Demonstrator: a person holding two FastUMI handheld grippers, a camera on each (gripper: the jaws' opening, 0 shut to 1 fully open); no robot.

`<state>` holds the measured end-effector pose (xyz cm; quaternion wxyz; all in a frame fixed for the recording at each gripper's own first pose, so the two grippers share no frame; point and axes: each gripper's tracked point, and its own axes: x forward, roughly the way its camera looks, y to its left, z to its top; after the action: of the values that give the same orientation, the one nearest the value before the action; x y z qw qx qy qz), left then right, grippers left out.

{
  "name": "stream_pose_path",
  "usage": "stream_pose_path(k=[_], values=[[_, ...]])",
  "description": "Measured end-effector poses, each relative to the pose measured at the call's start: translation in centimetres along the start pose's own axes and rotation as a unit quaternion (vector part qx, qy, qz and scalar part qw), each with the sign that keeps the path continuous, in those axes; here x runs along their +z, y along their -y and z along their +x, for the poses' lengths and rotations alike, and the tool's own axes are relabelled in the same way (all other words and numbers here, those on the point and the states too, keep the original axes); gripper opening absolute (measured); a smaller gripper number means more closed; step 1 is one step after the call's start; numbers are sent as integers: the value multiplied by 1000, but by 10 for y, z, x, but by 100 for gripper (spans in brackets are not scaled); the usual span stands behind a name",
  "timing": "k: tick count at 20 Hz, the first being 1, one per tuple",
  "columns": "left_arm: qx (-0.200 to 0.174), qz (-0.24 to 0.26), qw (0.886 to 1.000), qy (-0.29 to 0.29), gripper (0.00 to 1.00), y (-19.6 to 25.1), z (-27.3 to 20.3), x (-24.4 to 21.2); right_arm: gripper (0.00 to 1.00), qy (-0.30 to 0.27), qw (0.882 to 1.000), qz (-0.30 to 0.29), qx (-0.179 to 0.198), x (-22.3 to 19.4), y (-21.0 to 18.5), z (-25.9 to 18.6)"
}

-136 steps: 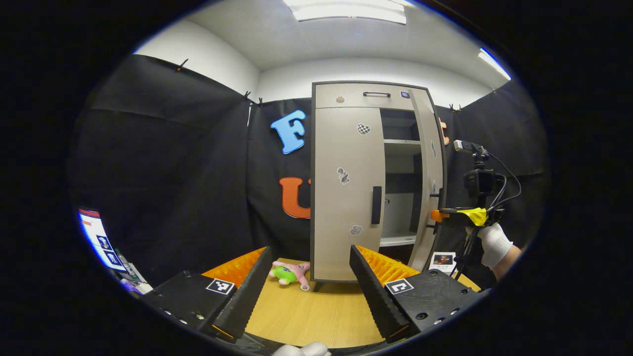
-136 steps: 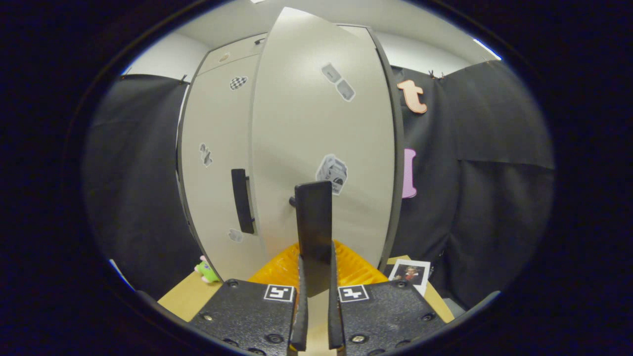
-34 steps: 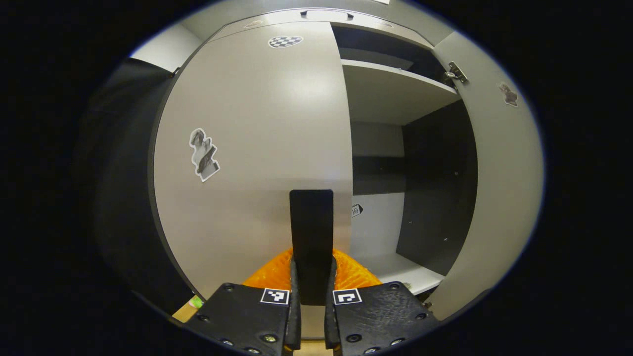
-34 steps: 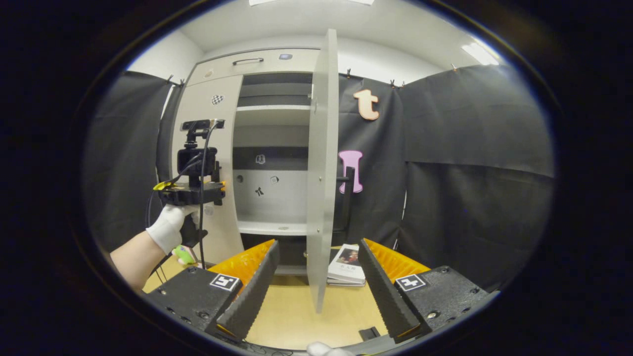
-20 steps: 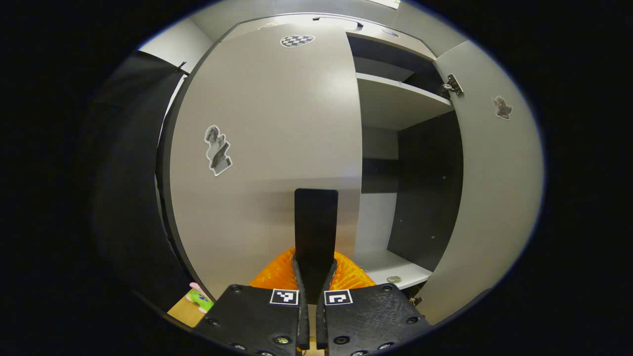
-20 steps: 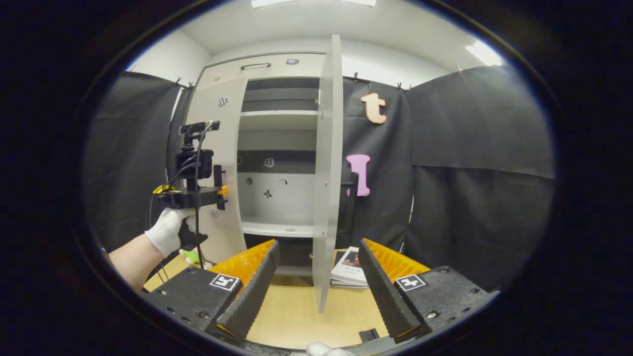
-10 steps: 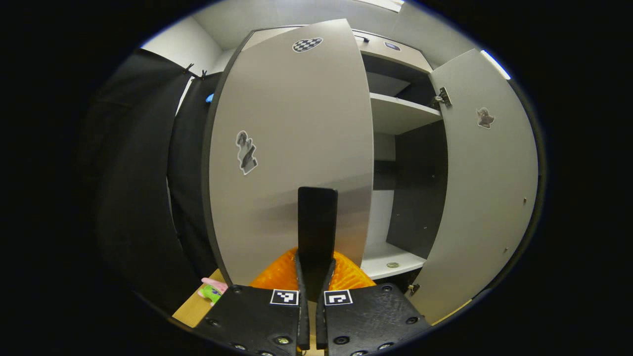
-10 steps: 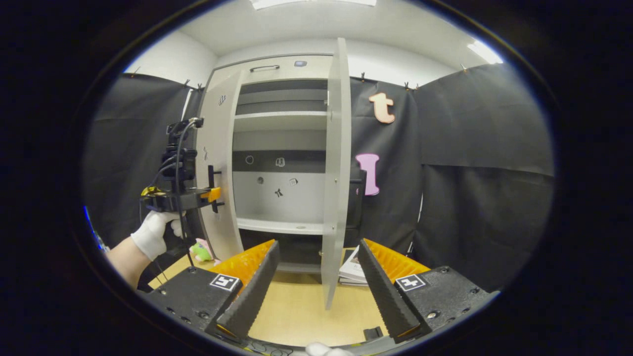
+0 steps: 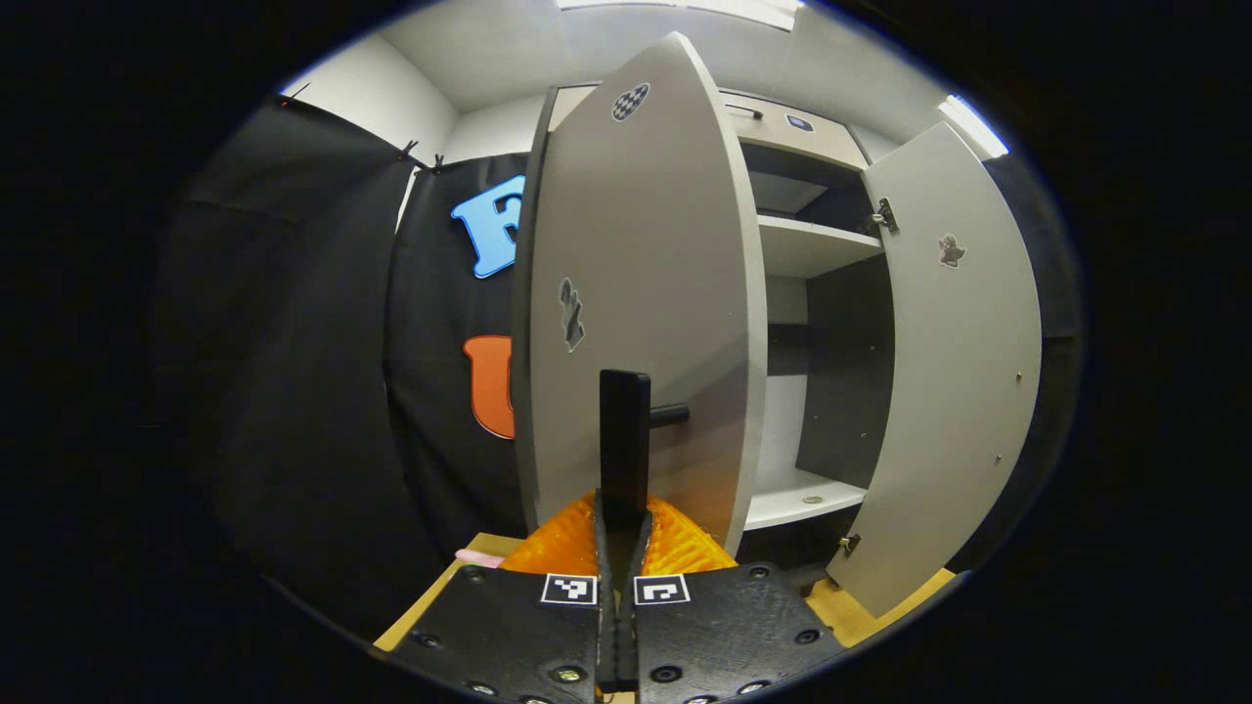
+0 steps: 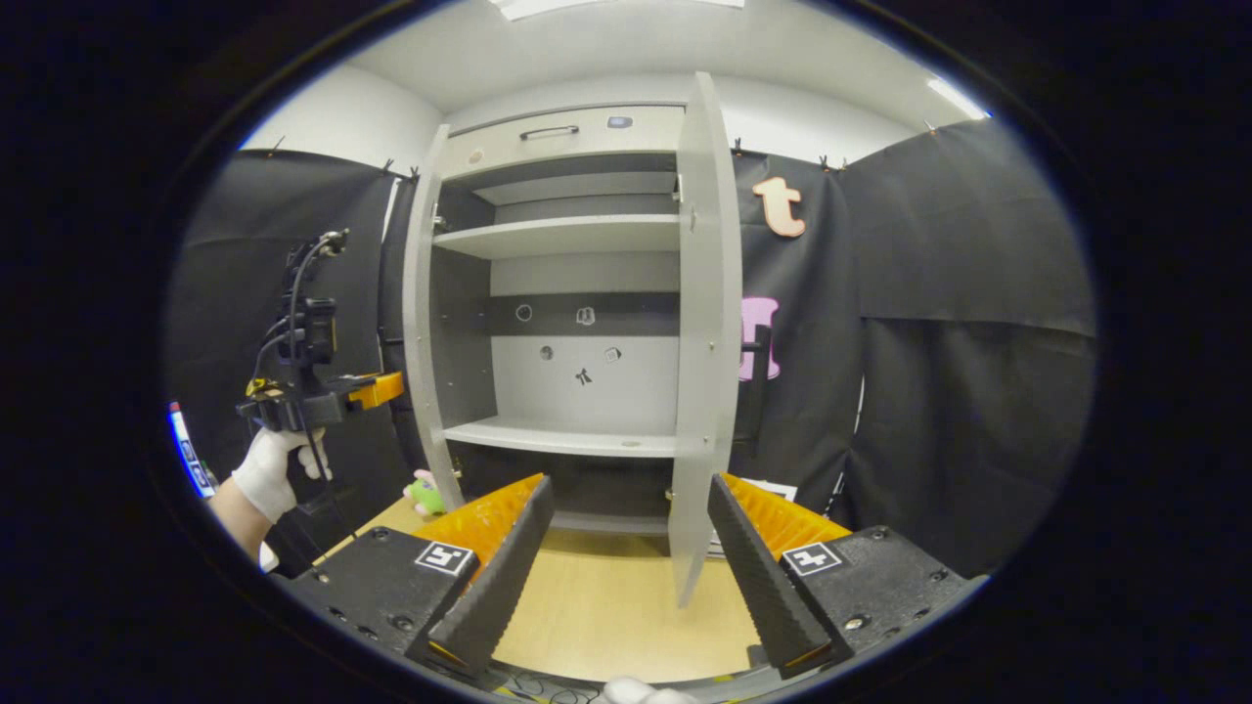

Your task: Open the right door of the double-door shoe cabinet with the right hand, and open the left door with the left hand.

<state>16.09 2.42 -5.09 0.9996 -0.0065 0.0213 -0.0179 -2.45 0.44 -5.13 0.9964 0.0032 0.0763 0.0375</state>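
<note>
Cabinet [image 10: 558, 132] doors both open; left tool [image 9: 622, 508] clenched on left door handle [image 9: 624, 445]; right tool [image 10: 626, 557] released.

Left hand-held gripper [image 9: 623, 548] clamped; right hand-held gripper [image 10: 626, 538] agape.

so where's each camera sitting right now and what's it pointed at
Left gripper view: rides the left tool, close up to the left door, its fingers closed on the door's handle.
Right gripper view: rides the right tool, farther back over the table, facing the cabinet's shelves; its fingers are spread.
Shared: the open right door; the right gripper view also catches the left tool and gloved hand.
</note>
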Motion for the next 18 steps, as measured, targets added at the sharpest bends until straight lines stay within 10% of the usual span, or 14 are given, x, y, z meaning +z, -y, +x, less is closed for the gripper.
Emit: stream_pose_path(k=[8, 18], values=[[49, 37, 998, -2, 0, -69, -11, -4, 100, -6, 999, -3, 32, -6, -36, 3], [-13, 0, 1000, 2, 0, -112, -10, -8, 100, -12, 999, -5, 36, -9, -49, 6]])
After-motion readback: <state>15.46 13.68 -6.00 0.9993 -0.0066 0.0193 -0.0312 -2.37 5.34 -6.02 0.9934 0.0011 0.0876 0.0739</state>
